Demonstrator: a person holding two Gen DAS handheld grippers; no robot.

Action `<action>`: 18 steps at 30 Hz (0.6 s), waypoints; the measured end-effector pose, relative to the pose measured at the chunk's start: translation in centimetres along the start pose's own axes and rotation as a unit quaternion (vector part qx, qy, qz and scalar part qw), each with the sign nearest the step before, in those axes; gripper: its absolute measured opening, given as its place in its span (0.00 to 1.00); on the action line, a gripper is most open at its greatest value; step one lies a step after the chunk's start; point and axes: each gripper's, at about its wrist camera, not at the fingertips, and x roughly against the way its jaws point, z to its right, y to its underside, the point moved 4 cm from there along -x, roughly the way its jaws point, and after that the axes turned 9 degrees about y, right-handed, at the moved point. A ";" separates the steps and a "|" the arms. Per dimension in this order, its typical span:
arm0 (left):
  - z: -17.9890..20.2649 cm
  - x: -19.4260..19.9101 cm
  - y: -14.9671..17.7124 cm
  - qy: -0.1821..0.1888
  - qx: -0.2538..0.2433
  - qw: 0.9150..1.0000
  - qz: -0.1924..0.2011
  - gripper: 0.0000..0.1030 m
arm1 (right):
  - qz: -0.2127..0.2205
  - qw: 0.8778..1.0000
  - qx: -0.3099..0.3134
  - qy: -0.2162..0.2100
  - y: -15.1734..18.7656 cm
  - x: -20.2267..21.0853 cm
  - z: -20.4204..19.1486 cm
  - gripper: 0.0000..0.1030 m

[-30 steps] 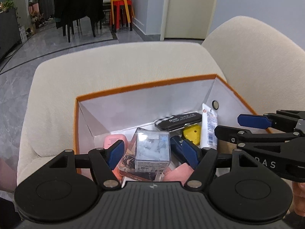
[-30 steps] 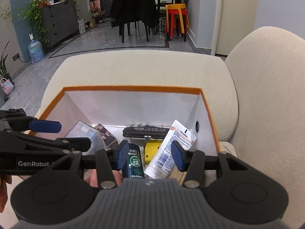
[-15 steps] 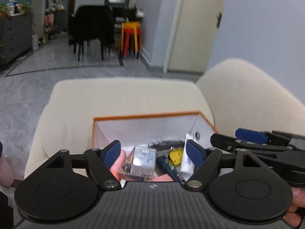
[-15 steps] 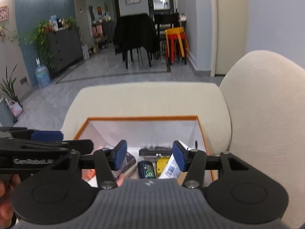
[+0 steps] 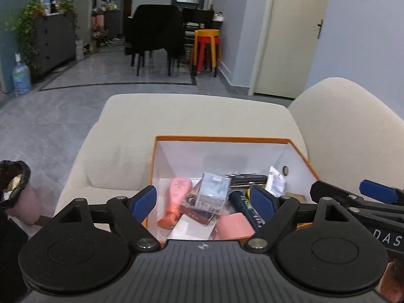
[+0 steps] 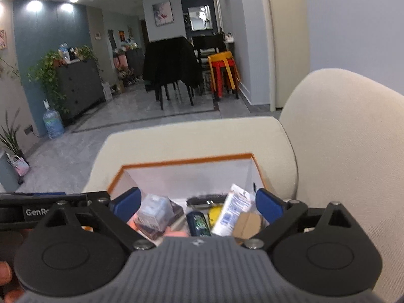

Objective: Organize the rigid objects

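An orange-rimmed white box [image 5: 222, 139] sits on a cream seat and holds several items. In it lie a clear cube box [image 5: 213, 194], a pink bottle [image 5: 176, 199], a black case [image 5: 245, 177], a white tube [image 5: 276, 183], a dark green-labelled can [image 6: 198, 223] and a yellow piece [image 6: 214, 213]. My left gripper [image 5: 203, 202] hovers above the box's near side, jaws opening, nothing between them. My right gripper [image 6: 197, 205] hovers beside it on the right, jaws also opening and empty. Each gripper shows at the edge of the other's view.
The cream armchair seat [image 5: 192, 116] and its backrest [image 5: 353, 126] surround the box. A bin with a black liner [image 5: 12, 184] stands low at the left. Beyond lie grey floor, a black dining chair [image 5: 154, 32] and stacked stools [image 5: 205, 48].
Both grippers have lifted and drawn back from the box, so it looks smaller and lower. Both pairs of jaws have spread wider; the left no longer brackets the clear cube, nor the right the can.
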 end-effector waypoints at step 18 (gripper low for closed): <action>-1.1 -1.1 2.4 -0.029 0.042 0.998 -0.032 0.95 | -0.053 0.998 0.017 0.021 2.8 -2.4 -0.2 0.95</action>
